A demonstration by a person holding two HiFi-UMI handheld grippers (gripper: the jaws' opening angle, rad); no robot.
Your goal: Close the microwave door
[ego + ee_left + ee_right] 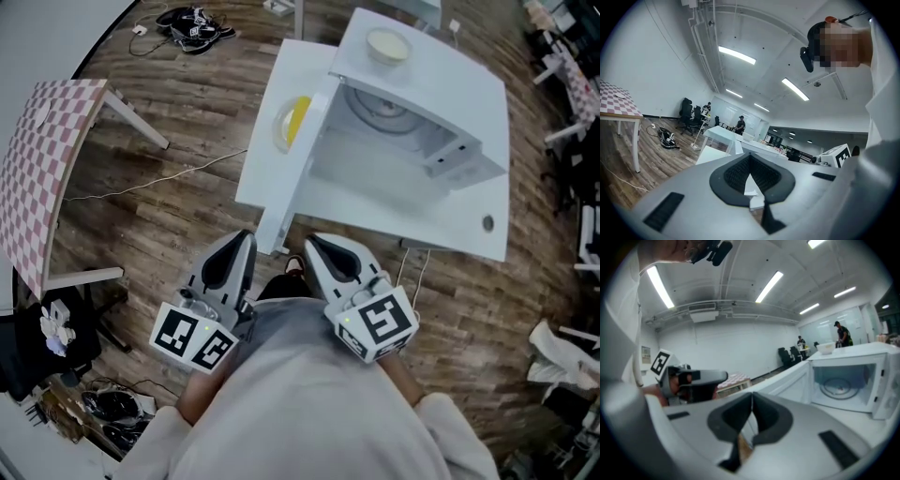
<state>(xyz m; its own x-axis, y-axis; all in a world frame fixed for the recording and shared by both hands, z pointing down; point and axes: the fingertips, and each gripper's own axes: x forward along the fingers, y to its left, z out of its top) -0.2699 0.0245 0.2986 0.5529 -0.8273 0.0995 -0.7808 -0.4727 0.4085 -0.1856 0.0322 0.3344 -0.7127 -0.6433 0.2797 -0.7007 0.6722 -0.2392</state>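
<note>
The white microwave oven (427, 89) stands on the white surface (422, 220) with its white microwave door (302, 164) swung wide open. The door's free edge points back toward the person, and the glass turntable (839, 387) inside is exposed. A pale bowl (387, 44) rests on top of the oven, and a plate with something yellow (289, 122) lies on the surface on the door's outer side.

Both tools are held low, close to the person's body and short of the door. The left claw (241, 244) is clenched with nothing between its pads, and so is the right claw (316, 246). The closing has not yet begun.

The left claw sits just beside the door's free edge, on its outer side, so it looks the better one to push with. A clenched tip makes a firm pusher. It would best meet the outer face near the free edge, far from the hinge. From there it should follow the door's arc round toward the oven's opening and keep pressing until the latch catches. The right claw stands on the inner side and should be kept out of the door's path. The push should be steady, or the oven may slide and the bowl may be jolted.
</note>
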